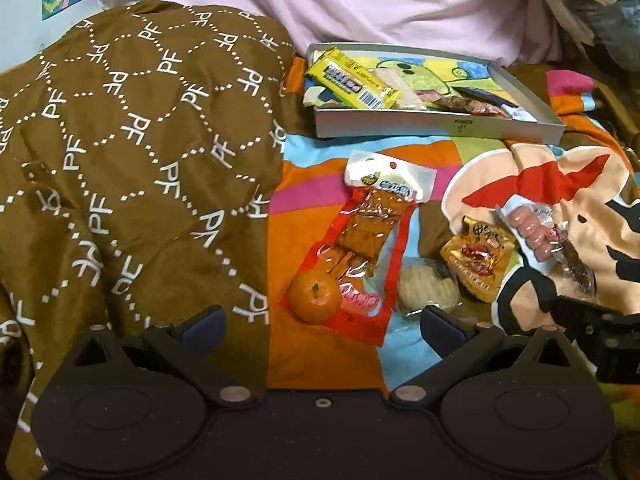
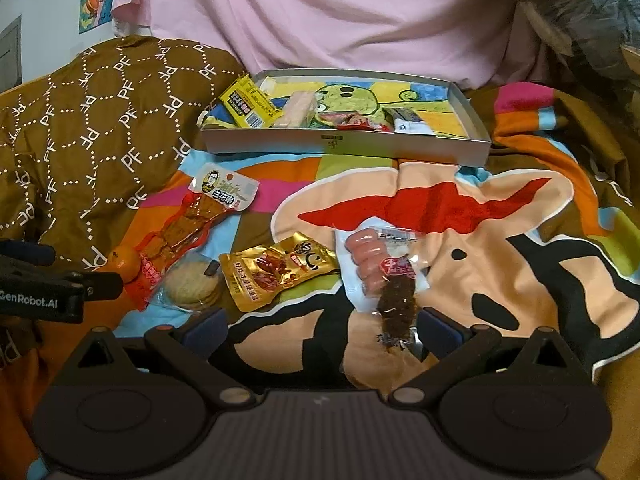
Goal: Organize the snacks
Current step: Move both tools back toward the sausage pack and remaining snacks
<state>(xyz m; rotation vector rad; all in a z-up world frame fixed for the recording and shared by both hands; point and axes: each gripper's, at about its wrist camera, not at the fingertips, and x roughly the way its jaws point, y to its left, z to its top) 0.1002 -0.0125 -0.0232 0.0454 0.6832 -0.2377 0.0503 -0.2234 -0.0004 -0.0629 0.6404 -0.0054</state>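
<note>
Both grippers hover low over a bed covered with a colourful cartoon blanket [image 2: 460, 248], jaws spread apart and holding nothing. The left gripper [image 1: 320, 322] sits over the near left part of the blanket, with a small orange [image 1: 315, 297] and a long red dried-tofu packet [image 1: 362, 248] just ahead of its jaws; the orange rests on the packet's near end. A round pale biscuit pack [image 1: 428, 289] lies just beside the packet. The right gripper [image 2: 322, 326] has a pink sausage pack [image 2: 370, 264] and a dark meat-strip packet [image 2: 396, 304] ahead, the strip reaching to its right finger. A gold snack pouch [image 2: 276, 270] lies between the biscuits and the sausages. Toward the far edge of the bed stands a shallow grey box [image 2: 344, 146], already holding a yellow bar wrapper [image 2: 248, 106] and several small packets. A brown patterned quilt [image 1: 132, 152] is heaped along the left edge.
</note>
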